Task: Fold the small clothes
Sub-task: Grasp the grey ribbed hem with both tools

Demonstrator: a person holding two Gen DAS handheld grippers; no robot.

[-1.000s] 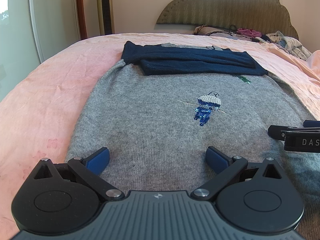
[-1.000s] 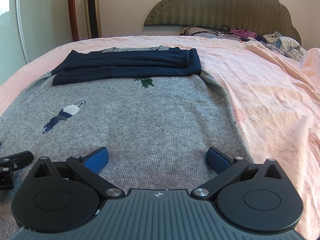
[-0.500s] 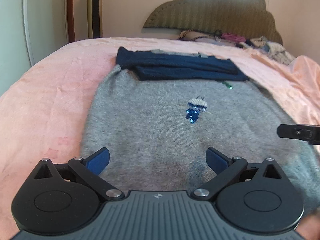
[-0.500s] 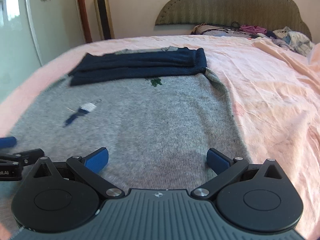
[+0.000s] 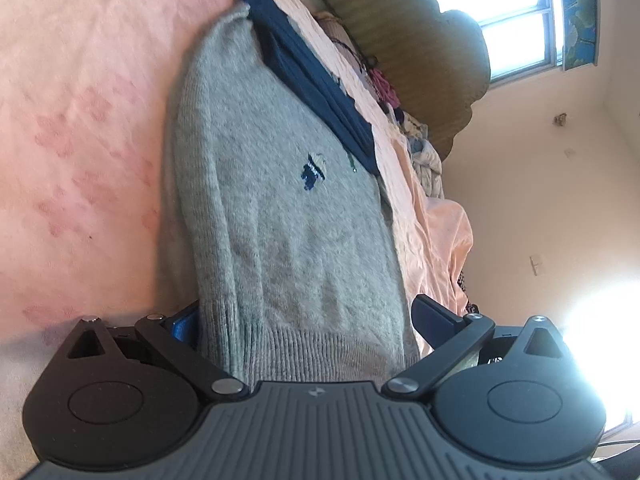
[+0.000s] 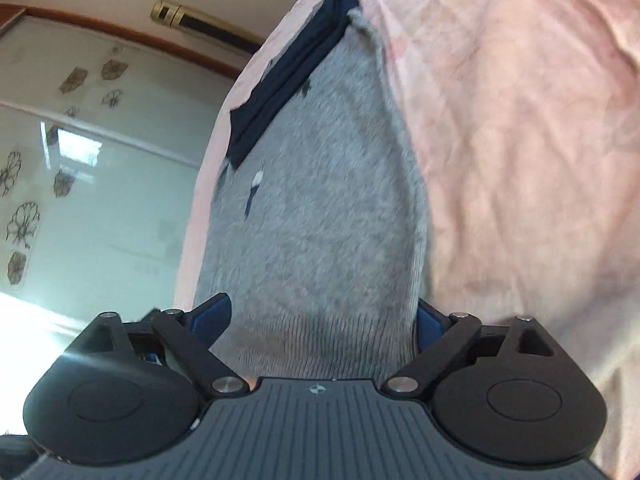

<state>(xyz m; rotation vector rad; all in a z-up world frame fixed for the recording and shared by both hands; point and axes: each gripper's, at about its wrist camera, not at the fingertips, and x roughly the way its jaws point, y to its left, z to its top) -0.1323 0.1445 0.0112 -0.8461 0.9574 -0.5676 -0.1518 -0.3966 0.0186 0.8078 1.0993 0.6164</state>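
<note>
Grey knit fills both views — a fuzzy sweater (image 5: 288, 216) lying on the pink bed sheet (image 5: 80, 120), its ribbed hem (image 5: 312, 344) running between the spread fingers of each claw. Only the left wrist view shows the scalloped headboard (image 5: 420, 52) and bright window (image 5: 516, 28); only the right shows the flower-printed glass door (image 6: 80, 184). Folded navy sleeves (image 6: 288, 72) cross the sweater's far end. Left claw (image 5: 306, 320) stands wide; right claw (image 6: 322, 318) has just been narrowing (neither visibly pinches the hem).
</note>
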